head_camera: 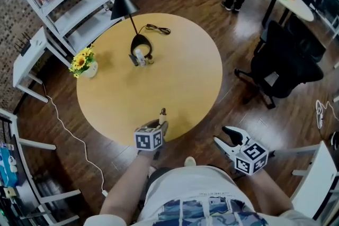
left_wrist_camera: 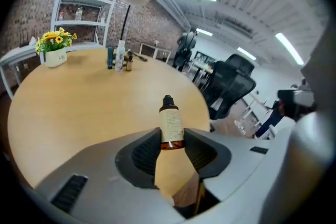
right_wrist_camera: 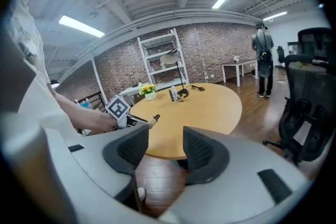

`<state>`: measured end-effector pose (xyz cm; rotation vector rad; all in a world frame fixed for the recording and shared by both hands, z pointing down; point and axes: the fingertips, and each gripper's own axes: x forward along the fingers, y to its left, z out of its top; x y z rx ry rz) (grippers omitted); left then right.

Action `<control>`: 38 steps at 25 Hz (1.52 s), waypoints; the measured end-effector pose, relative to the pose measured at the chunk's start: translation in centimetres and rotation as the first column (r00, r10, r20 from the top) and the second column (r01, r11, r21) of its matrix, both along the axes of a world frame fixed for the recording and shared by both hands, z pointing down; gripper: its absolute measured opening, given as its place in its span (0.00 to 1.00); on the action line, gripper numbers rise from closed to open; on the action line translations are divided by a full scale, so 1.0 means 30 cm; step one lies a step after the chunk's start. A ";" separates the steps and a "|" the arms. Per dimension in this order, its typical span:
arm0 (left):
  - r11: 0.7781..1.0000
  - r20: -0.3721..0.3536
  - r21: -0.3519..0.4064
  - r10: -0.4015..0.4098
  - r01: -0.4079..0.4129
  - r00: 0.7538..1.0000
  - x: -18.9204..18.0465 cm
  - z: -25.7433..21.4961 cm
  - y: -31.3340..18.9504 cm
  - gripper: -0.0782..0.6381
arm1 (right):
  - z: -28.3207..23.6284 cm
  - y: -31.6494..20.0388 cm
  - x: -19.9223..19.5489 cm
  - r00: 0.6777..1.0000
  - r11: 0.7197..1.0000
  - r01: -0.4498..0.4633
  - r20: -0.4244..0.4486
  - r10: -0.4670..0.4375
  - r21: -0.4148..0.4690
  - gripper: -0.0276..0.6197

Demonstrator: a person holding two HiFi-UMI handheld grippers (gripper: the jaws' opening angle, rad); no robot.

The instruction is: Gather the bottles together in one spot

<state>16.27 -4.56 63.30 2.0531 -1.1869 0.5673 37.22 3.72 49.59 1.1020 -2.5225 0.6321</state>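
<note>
Grey left gripper point(head_camera: 160, 125): clamped on the small amber bottle point(left_wrist_camera: 171, 124). The glass body is pinched low between both pads, so it is kept upright with the cap on top.
Held amber bottle: carried just over the near edge of the round wooden table point(head_camera: 180, 77), well apart from the others. Whether its base touches the top cannot be told.
Idle right gripper point(right_wrist_camera: 165, 150): jaws apart, with nothing between them. It is held off the table's right side, over the wooden floor point(head_camera: 233, 108), seemingly kept clear while the carrying is done by the left.
Far bottle cluster point(head_camera: 142, 56): stood at the far side, just beside the base of the black lamp point(head_camera: 123, 3). This is judged to be the gathering spot.
Next move: a carry across the bare tabletop is judged to be needed, with the bottle set down beside the cluster without knocking it.
</note>
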 end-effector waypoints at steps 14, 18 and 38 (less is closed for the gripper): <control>0.870 -0.364 0.436 0.404 -0.230 0.839 -0.117 -0.640 0.389 0.31 | -0.315 -0.021 -0.802 0.809 0.910 0.411 0.481 -0.337 -0.052 0.25; 0.846 -0.352 0.459 0.452 -0.270 0.819 -0.265 -0.644 0.461 0.31 | -0.329 0.060 -0.992 0.784 0.891 0.451 0.499 -0.368 -0.051 0.16; 0.982 -0.225 0.132 0.161 -0.134 0.961 -0.749 -0.356 0.312 0.34 | -0.219 -0.324 -0.980 0.990 0.976 0.142 -0.030 -0.139 0.164 0.15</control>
